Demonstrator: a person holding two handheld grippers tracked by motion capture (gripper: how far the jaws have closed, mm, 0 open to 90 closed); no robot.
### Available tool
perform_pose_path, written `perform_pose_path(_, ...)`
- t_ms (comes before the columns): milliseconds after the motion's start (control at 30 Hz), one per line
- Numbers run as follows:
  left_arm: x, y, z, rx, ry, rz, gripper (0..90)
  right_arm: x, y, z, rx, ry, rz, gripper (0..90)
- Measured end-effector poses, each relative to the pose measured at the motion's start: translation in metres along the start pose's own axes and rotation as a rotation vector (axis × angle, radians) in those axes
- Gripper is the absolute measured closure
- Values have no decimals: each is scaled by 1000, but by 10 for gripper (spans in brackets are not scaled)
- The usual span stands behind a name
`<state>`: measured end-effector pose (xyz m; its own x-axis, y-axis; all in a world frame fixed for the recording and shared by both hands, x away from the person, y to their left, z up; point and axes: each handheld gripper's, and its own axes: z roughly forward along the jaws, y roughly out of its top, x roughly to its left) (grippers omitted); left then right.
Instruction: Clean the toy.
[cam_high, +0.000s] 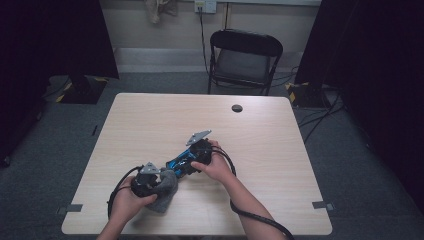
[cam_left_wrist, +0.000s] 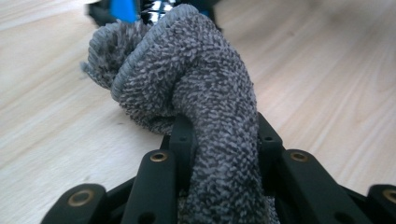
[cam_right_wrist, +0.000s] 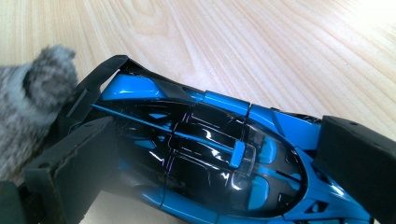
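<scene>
High view, left to right: left gripper (cam_high: 159, 181) sits near the table's (cam_high: 150, 120) near edge, jaws clamped on a grey terry cloth (cam_high: 167, 192) that hangs bunched ahead of and below them. Left gripper view confirms it: the cloth (cam_left_wrist: 196, 93) is pinched between the two black jaws and balloons out in a folded wad just past the tips, its front resting against the toy car's tail. Cloth judged soft, light, floppy; it will slump and drag, so a grip low on the wad, as now, gives the firmest wiping pad. Next to the right, the blue-and-black toy car (cam_high: 181, 163) lies between the two grippers, touching the cloth on one end. Right gripper (cam_high: 192, 162) holds it: in the right gripper view the car (cam_right_wrist: 205, 158) lies crosswise between the jaws, one pad on the tail side, one on the nose side, both pressing the body. Car judged rigid, glossy, likely slippery, with a thin rear wing that could snap; hold belongs on the solid flanks, not the wing.
</scene>
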<state>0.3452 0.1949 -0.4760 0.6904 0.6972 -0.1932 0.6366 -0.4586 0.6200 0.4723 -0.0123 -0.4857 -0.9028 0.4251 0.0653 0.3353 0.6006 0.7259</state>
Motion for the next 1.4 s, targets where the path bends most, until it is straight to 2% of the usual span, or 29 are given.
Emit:
perform_pose_path(133, -7, 2, 3, 2, -10, 17, 685, 0, 0, 0, -2, -1, 1, 0)
perform_pose_path(167, -12, 4, 6, 9, -31, 33, 686, 0, 0, 0, -2, -1, 2, 0)
perform_pose_path(333, -25, 9, 15, 9, -57, 67, 685, 0, 0, 0, -2, -1, 2, 0)
perform_pose_path(533, -32, 14, 17, 12, -84, 94, 684, 1, 0, 0, -3, -1, 3, 0)
perform_pose_path(733, -24, 14, 6, -3, -76, 78, 684, 1, -1, 0, -12, -1, 2, 0)
perform_pose_path(967, -3, 14, -19, -50, -43, 36, 683, 1, -2, 0, -16, -2, 5, 0)
perform_pose_path(1100, 5, 17, -27, -49, -27, 31, 683, 1, -4, 0, -30, -8, 8, 0)
perform_pose_path(1233, 9, 21, -33, -57, -13, 25, 683, 4, -3, -1, -20, -19, 21, 0)
perform_pose_path(1333, 17, 26, -42, -86, 4, 6, 683, 5, -3, -1, -26, -30, 23, 0)
perform_pose_path(1400, 22, 27, -45, -102, 12, -14, 683, 6, -4, -2, -31, -39, 41, 0)
